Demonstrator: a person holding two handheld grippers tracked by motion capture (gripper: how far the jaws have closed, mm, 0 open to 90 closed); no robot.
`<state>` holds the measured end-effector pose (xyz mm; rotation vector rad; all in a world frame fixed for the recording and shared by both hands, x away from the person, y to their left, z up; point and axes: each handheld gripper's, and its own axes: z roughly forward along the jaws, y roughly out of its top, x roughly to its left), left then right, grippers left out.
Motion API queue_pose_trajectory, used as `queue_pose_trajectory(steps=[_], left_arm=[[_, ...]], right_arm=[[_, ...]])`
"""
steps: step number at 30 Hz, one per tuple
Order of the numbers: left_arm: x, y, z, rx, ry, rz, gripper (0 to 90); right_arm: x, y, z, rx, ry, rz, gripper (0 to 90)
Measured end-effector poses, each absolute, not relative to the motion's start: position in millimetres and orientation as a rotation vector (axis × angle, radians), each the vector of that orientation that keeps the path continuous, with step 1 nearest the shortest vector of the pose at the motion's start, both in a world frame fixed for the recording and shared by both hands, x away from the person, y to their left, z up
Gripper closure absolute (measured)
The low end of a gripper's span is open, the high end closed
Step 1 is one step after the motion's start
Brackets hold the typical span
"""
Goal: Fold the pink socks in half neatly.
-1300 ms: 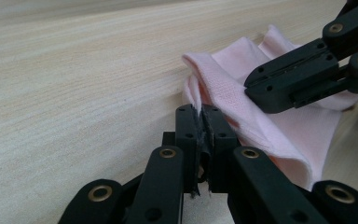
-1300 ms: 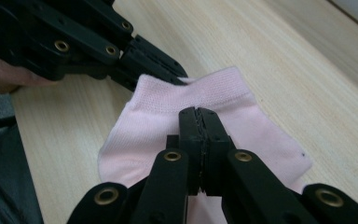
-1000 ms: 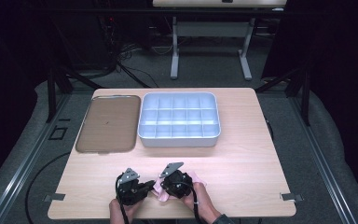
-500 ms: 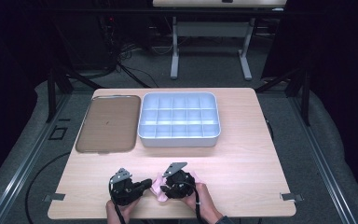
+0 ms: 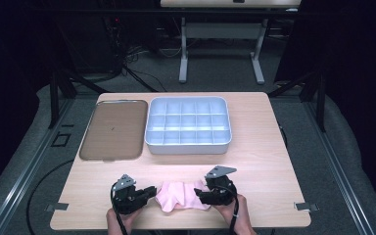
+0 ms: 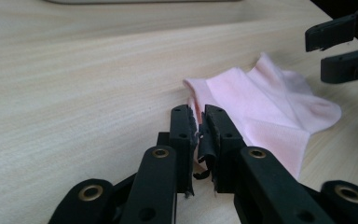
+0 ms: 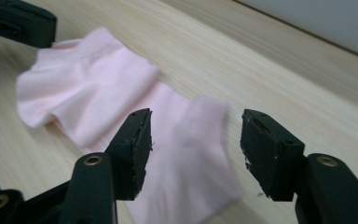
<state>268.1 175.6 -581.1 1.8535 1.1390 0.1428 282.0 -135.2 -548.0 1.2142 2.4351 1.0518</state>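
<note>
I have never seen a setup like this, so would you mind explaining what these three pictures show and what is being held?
A person sits at a wooden table holding a hand-held two-jaw gripper in each hand; there is no robot arm. The high view looks down from above. The other two pictures come from cameras riding on each gripper, looking along its black jaws. On the table lie a brown tray, a pale blue compartment box and a pink cloth. The left gripper is shut on the cloth's edge. The right gripper is open, its jaws on either side of the cloth's other end.
</note>
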Motion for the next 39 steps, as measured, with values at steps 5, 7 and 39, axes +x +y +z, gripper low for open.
queue_pose_trajectory(steps=[5,7,39], left_arm=[[272,170,-586,1.892,1.149,0.127,80.2],[272,168,-586,1.896,1.152,0.126,82.6],[275,150,-591,1.892,1.133,0.125,86.8]], right_arm=[[282,-150,-560,1.296,2.454,0.997,50.6],[282,-149,-562,1.289,2.461,0.983,51.9],[273,-174,-546,1.406,2.395,1.169,83.9]])
